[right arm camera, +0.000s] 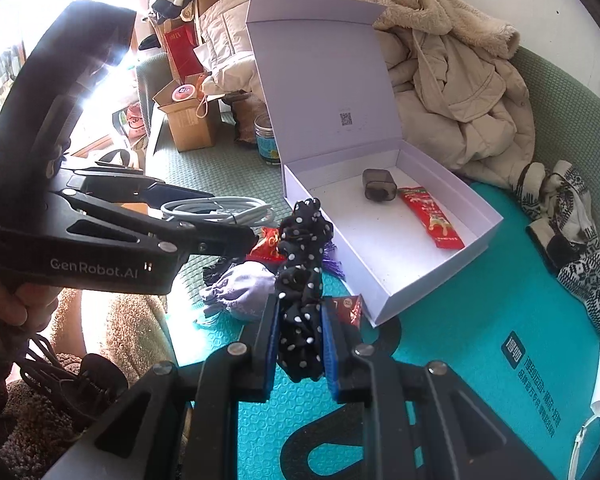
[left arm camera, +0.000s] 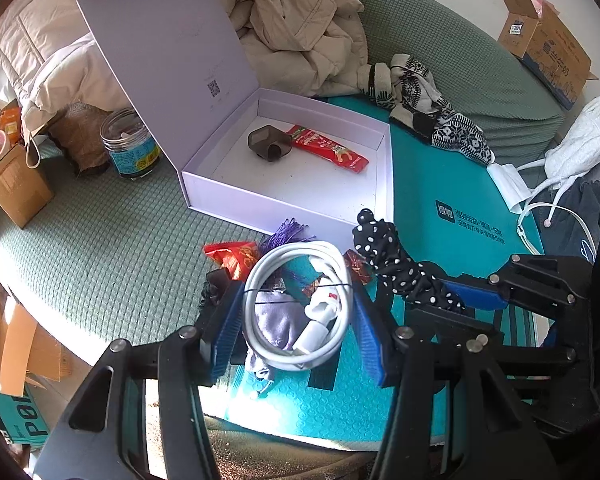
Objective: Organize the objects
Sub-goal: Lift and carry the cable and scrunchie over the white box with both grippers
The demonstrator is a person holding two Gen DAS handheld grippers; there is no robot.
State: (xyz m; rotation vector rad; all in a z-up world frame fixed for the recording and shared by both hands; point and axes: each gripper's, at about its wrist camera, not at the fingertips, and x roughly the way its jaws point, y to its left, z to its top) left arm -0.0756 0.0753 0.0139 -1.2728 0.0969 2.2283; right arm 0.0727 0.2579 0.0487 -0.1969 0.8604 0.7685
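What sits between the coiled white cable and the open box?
In the left wrist view, a purple tassel lies between the coiled white cable and the white box, with a red wrapper left of it.

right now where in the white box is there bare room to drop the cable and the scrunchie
The white box floor is bare along its near and left sides, in front of the dark case and red snack packet. Outside its near corner it is crowded: candy wrappers, purple tassel, grey pouch.
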